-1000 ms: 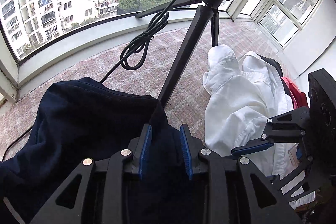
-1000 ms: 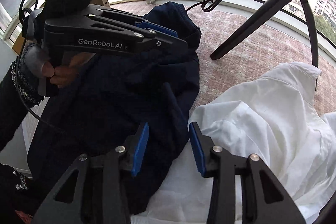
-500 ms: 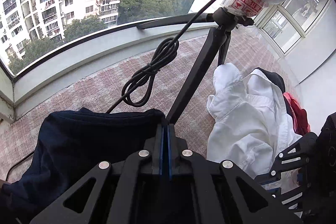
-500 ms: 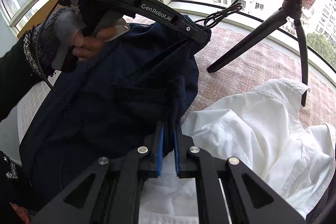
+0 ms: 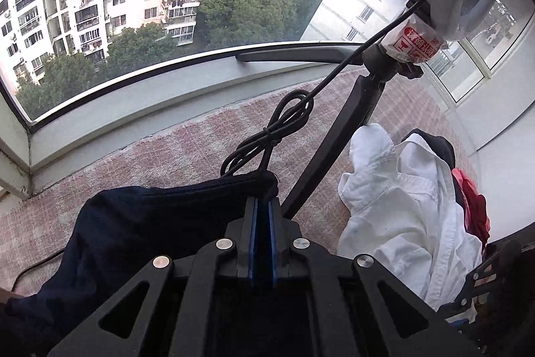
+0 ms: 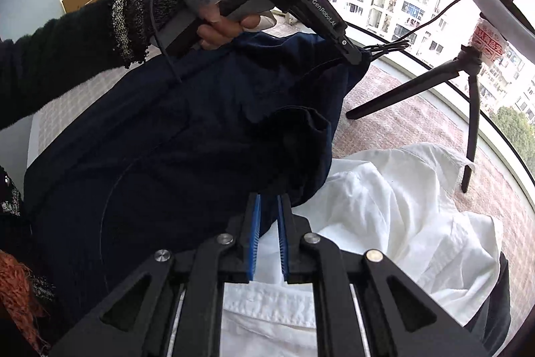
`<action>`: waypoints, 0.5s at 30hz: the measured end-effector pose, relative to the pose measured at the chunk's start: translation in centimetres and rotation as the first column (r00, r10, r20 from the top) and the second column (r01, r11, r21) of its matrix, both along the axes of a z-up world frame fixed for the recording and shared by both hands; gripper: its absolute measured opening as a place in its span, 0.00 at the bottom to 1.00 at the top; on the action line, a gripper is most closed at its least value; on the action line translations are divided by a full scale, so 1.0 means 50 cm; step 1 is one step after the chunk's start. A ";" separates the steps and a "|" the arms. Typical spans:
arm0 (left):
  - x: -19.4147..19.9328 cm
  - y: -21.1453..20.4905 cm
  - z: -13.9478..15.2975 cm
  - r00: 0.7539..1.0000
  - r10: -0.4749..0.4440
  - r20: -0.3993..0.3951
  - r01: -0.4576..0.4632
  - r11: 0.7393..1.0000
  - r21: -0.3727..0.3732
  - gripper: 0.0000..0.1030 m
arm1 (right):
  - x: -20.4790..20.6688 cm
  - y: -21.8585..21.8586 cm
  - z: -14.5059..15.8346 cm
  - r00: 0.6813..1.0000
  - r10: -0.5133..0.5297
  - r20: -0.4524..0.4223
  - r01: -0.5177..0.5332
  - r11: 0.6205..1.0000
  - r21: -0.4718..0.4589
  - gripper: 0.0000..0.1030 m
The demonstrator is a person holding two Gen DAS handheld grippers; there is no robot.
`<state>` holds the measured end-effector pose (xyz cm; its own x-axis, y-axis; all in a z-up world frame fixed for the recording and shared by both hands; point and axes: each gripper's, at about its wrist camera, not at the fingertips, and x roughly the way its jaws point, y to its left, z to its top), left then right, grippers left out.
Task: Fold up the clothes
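Garment (image 6: 174, 156) left of shirt pile (image 6: 394, 209) – tripod (image 6: 418, 89) behind, perhaps touching pile.

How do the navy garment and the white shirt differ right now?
The navy garment is dark and lifted, pinched between the pads of both the left gripper and the right gripper; the white shirt is pale, ungripped, and lies crumpled on the pink mat. Both are unfolded.

Each camera sits just behind its own fingers, angled steeply down and very close to the navy garment (image 5: 140, 233). The left wrist view faces the tripod (image 5: 337, 136) and curved window; the right wrist view looks across toward the tripod (image 6: 434, 82). Both share the white shirt (image 6: 394, 209).
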<state>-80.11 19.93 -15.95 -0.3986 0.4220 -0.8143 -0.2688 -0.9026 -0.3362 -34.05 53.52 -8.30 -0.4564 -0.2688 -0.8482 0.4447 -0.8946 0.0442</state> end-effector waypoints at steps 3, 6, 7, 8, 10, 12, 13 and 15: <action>0.062 -0.022 0.018 0.999 -0.031 -0.015 0.030 0.998 -0.050 0.25 | -0.020 0.030 0.013 0.997 -0.079 -0.026 0.078 0.997 -0.017 0.23; 0.097 -0.022 -0.022 0.998 -0.059 0.028 0.063 0.988 -0.140 0.25 | -0.051 0.042 -0.008 0.993 -0.115 -0.004 0.115 0.993 -0.017 0.29; 0.100 -0.020 -0.042 0.997 -0.060 0.051 0.067 0.985 -0.158 0.25 | -0.062 0.045 -0.016 0.993 -0.119 0.005 0.119 0.993 -0.025 0.29; 0.102 -0.019 -0.061 0.995 -0.057 0.077 0.069 0.983 -0.168 0.25 | -0.075 0.044 -0.023 0.993 -0.121 0.006 0.121 0.992 -0.027 0.29; 0.096 -0.012 -0.091 0.993 -0.055 0.108 0.073 0.983 -0.169 0.24 | -0.099 0.038 -0.033 0.992 -0.123 0.002 0.123 0.992 -0.019 0.29; 0.085 -0.001 -0.109 0.992 -0.062 0.109 0.080 0.982 -0.174 0.24 | -0.113 0.028 -0.035 0.994 -0.112 0.003 0.112 0.993 -0.043 0.29; 0.080 0.004 -0.114 0.992 -0.066 0.111 0.084 0.983 -0.165 0.23 | -0.118 0.024 -0.036 0.994 -0.105 0.004 0.105 0.993 -0.059 0.29; 0.069 0.009 -0.120 0.990 -0.073 0.119 0.090 0.986 -0.139 0.07 | -0.097 0.009 -0.039 0.997 -0.073 0.017 0.075 0.993 -0.094 0.28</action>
